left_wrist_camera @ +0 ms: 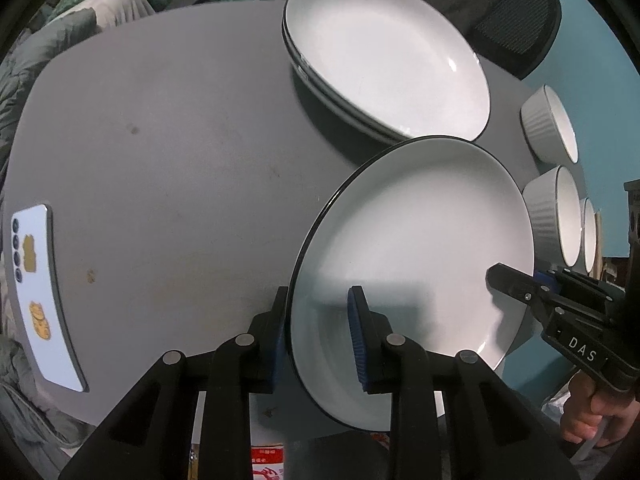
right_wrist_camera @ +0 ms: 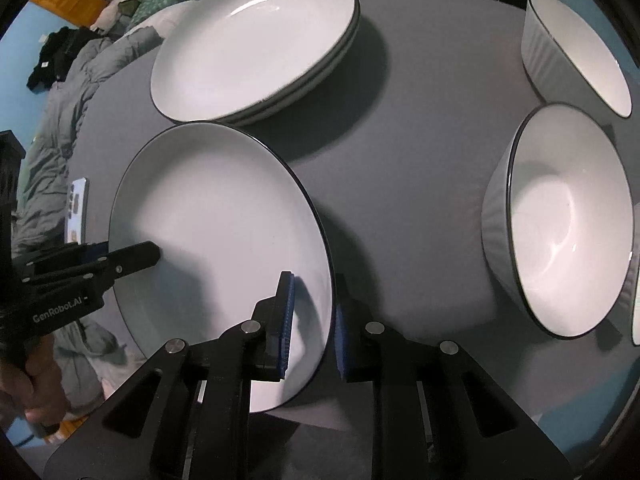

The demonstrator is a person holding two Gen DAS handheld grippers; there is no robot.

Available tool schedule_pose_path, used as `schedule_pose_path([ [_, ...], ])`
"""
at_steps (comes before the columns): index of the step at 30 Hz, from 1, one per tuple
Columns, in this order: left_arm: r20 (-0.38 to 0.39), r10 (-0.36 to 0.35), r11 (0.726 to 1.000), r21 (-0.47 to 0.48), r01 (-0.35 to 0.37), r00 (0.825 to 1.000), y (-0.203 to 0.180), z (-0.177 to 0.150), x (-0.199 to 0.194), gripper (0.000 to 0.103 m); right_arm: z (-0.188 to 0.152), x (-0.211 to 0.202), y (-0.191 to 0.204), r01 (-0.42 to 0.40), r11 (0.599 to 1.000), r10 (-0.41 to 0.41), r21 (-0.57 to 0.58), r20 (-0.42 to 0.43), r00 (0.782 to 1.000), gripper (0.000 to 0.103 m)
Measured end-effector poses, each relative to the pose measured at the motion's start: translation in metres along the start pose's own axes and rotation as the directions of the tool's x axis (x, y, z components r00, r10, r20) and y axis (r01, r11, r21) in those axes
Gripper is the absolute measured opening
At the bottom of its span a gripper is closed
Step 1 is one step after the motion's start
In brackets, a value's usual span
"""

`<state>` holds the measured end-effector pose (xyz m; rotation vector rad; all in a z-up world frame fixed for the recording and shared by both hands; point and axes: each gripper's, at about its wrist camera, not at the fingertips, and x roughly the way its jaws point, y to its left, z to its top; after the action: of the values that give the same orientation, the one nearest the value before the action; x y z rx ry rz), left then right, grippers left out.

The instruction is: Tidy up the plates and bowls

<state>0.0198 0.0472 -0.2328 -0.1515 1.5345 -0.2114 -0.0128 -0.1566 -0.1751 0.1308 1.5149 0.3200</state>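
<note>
1. The left wrist view looks steeply down along its own fingers [left_wrist_camera: 352,336], close over the grey table [left_wrist_camera: 168,152], from the near plate's [left_wrist_camera: 420,240] left edge.
2. The right wrist view looks down likewise from that plate's [right_wrist_camera: 216,216] right edge.
3. Both share this plate, the plate stack [left_wrist_camera: 384,56] and the bowls [right_wrist_camera: 568,220].

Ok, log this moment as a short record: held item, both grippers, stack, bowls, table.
held: plate, gripped at opposite rims
left gripper: fingers astride the plate's left rim
right gripper: fingers astride the plate's right rim
stack: plates, behind the held one
bowls: right of the plates, on the table
phone: table's left edge
</note>
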Motion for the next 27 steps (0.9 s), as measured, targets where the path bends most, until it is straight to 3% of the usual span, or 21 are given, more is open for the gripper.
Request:
schedule_pose_path([
  [10,0.055,-0.012,1.000,0.001,0.012,0.998,0.004,0.023,-0.029,0.028,0.021,-0.026,-0.002,-0.001,1.000,0.001,-0.007,0.044,0.999,0.017],
  [27,0.104,0.033,0.999,-0.029,-0.030,0.994,0.007,0.114,-0.034,0.029,0.110,-0.026,0.005,0.001,0.999,0.003,-0.051,0.085,0.996,0.017],
])
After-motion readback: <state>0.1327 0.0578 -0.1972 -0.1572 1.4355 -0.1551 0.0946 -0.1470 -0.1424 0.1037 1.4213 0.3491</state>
